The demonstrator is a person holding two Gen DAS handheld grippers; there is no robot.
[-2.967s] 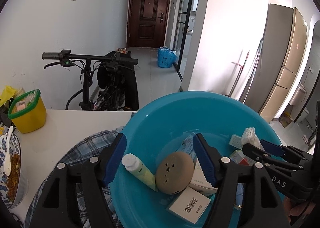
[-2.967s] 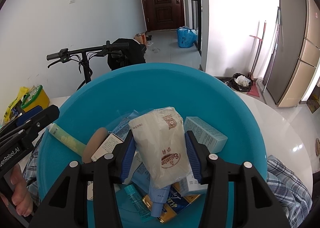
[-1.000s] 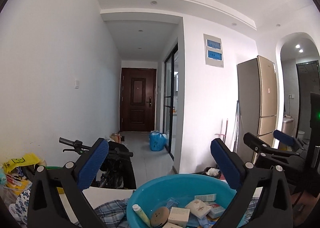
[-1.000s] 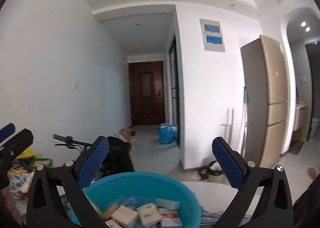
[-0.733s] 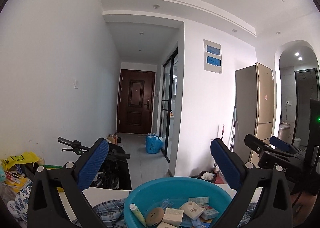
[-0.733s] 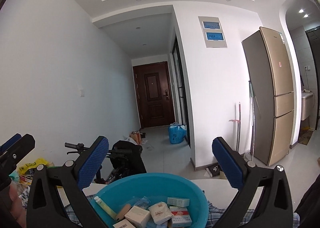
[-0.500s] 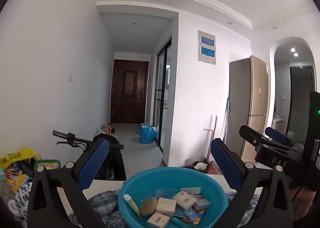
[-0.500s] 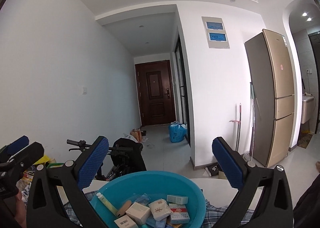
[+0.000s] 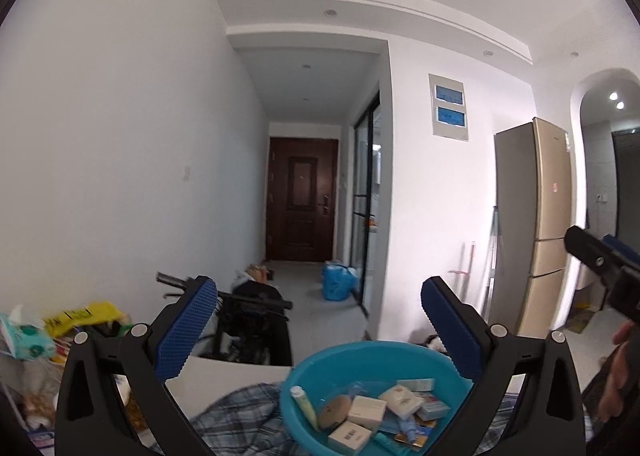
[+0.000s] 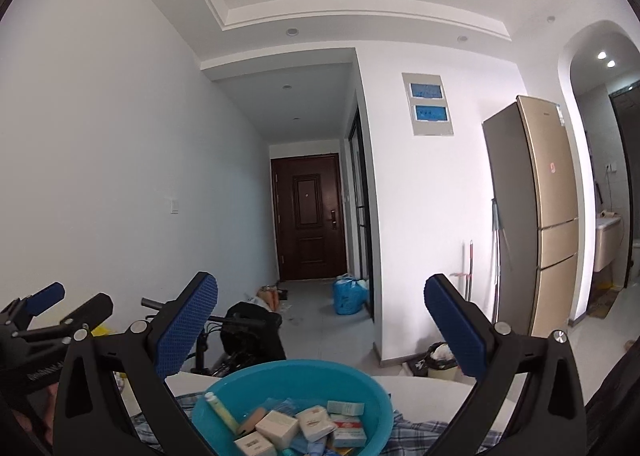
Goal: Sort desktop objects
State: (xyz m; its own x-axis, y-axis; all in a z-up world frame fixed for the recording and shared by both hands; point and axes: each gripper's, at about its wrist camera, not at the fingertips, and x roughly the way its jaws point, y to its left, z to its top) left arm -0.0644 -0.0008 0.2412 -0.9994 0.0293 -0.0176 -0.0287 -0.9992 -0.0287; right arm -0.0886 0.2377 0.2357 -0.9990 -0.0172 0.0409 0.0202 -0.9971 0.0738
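Note:
A blue plastic basin [image 9: 320, 368] [image 10: 372, 392] sits on a plaid cloth [image 9: 240, 404] on a white table. It holds several small boxes [image 9: 366, 412], a pale green tube [image 9: 306, 408], a tan round pad [image 9: 334, 410] and a white sachet [image 10: 318, 422]. My left gripper [image 9: 318, 308] hangs open well above and behind the basin, with nothing between its blue pads. My right gripper [image 10: 320, 300] is open too, raised above the basin, and also shows at the right edge of the left wrist view.
Yellow bags and packets [image 9: 86, 316] clutter the table's left end. A bicycle [image 10: 240, 326] stands behind the table, and a tall fridge [image 10: 536, 215] is at the right. A hallway runs to a dark door [image 10: 308, 215]. A hand [image 9: 618, 372] holds the right gripper.
Three seconds ago the right gripper was shut on the white sachet down in the basin. Since then both have risen and pulled back, jaws wide, and the sachet lies in the basin.

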